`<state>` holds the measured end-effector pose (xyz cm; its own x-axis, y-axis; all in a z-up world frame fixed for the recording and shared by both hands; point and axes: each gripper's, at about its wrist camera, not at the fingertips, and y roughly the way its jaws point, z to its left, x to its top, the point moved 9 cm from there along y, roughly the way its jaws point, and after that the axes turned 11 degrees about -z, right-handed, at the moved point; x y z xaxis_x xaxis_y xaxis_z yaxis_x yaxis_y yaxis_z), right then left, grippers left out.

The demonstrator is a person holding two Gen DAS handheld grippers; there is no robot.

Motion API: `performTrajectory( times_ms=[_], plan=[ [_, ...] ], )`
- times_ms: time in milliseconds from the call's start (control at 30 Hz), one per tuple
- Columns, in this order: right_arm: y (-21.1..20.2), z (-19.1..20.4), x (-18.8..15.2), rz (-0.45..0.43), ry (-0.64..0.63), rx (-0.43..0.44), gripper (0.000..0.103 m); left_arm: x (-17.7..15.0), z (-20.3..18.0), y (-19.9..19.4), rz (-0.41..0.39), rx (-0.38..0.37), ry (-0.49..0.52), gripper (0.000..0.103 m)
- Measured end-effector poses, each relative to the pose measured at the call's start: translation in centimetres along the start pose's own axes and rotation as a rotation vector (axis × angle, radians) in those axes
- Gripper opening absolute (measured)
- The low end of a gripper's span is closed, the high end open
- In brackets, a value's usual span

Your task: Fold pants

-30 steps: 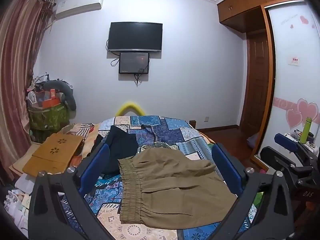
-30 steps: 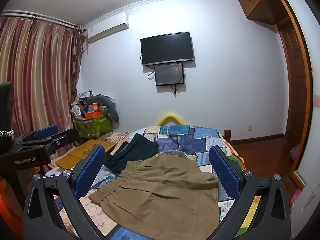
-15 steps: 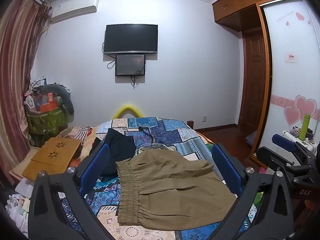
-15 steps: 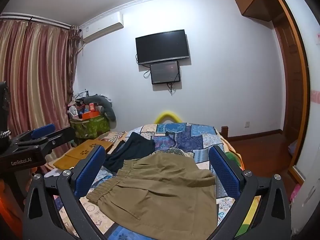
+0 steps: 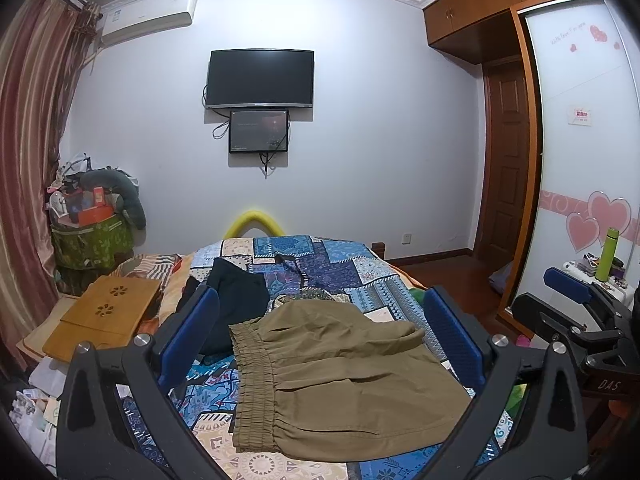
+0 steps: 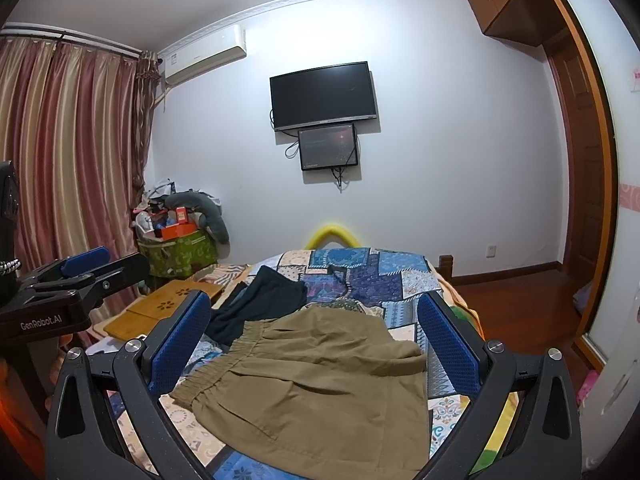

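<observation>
Olive-brown pants lie on the patchwork bed, folded over, with the elastic waistband at the left. They also show in the right wrist view. My left gripper is open and empty, held above the pants. My right gripper is open and empty, also above them. The right gripper shows at the right edge of the left wrist view, and the left gripper shows at the left edge of the right wrist view.
A dark garment lies on the bed behind the pants. A wooden lap tray sits left of the bed. A full green basket stands by the curtain. A wardrobe and a green bottle are at the right.
Both grippers have tilted up slightly and drifted, so the room and the pants sit a little lower in view. The pants have not moved and both grippers stay open.
</observation>
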<state>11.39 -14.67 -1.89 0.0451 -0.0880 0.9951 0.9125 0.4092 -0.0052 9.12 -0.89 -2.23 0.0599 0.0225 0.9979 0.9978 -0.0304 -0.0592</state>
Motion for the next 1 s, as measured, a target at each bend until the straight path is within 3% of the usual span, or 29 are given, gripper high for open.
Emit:
performTrajectory(
  times_ms=[1000],
  plan=[
    [-0.04, -0.13, 0.64, 0.007, -0.001, -0.002, 0.103, 0.33, -0.36, -0.05, -0.007, -0.001, 0.011, 0.103]
  ],
)
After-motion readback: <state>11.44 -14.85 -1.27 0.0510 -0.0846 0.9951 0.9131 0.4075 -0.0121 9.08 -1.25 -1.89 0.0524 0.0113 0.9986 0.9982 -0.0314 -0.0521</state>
